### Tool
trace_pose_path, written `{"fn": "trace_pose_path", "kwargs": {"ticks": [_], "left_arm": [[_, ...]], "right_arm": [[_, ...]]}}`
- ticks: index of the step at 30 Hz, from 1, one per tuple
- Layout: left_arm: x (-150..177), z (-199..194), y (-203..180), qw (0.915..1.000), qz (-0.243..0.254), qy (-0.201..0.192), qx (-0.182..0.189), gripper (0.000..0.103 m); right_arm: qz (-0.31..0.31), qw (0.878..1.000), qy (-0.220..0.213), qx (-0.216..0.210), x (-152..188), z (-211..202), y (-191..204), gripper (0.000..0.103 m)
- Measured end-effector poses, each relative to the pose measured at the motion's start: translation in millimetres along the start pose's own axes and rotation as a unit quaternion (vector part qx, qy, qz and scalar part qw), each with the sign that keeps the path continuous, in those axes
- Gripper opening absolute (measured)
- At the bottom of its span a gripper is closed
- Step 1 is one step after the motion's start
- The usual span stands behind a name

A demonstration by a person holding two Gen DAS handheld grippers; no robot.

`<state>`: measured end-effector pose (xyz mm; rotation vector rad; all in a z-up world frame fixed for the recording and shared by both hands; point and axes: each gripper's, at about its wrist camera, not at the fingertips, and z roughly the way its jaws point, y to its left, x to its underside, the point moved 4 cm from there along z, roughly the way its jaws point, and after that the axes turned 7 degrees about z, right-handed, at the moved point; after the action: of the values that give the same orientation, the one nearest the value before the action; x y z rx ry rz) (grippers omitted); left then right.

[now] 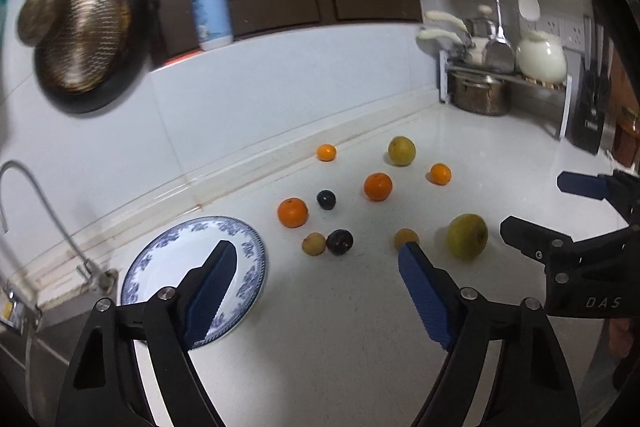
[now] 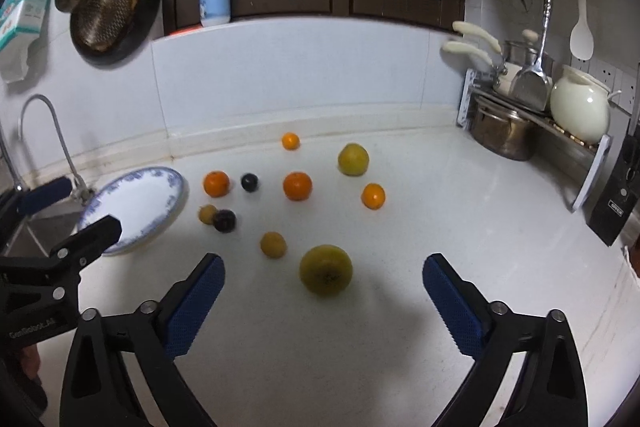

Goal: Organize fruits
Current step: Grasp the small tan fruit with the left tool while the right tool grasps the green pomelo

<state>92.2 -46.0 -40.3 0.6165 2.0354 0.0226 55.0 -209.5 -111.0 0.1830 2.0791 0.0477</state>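
Nothing appears sorted yet: the round white plate with a blue floral rim [image 2: 120, 201] lies bare on the white countertop [image 2: 400, 307] beside the sink, and all the fruit sits loose on the counter to its right. Four orange mandarins [image 2: 297, 185] are scattered towards the back wall, two dark purple plums [image 2: 224, 220] lie nearer the plate, one of them touching a small yellowish-brown fruit [image 2: 207, 214], and another such fruit [image 2: 273, 245] rests alone. A large yellow-green citrus [image 2: 326, 269] lies nearest, with a second one [image 2: 353, 159] farther back. So, by my judgement, the whole job remains. The left gripper [image 1: 318, 259] hovers above the counter with its blue-padded jaws spread wide and holding nothing, one finger over the plate's edge. The right gripper [image 2: 323, 269] is likewise spread and empty, aimed at the near citrus, which lies just ahead of its fingers, untouched.
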Motion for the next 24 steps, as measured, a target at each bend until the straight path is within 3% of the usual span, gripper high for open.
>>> {"fn": "trace_pose_path", "kwargs": {"ticks": [3, 8, 14, 24], "left_arm": [[-0.1, 16.9, -5.9, 0.9995, 0.020, 0.011, 0.022, 0.072], [-2.2, 38.2, -25.9, 0.9952, 0.065, 0.009, 0.073, 0.066], [0.4, 71.3, -43.9, 0.9817, 0.127, 0.016, 0.141, 0.053], [3.1, 109.5, -65.8, 0.9548, 0.215, 0.026, 0.203, 0.047]], "right_arm": [[0.003, 1.000, 0.009, 0.003, -0.2, 12.5, -3.3, 0.095], [0.008, 1.000, 0.023, -0.002, 3.5, 27.0, -8.8, 0.090], [-0.007, 0.999, 0.039, -0.008, 11.1, 45.0, -9.9, 0.082], [-0.032, 0.996, 0.079, -0.015, 21.8, 77.1, -8.2, 0.070]]}}
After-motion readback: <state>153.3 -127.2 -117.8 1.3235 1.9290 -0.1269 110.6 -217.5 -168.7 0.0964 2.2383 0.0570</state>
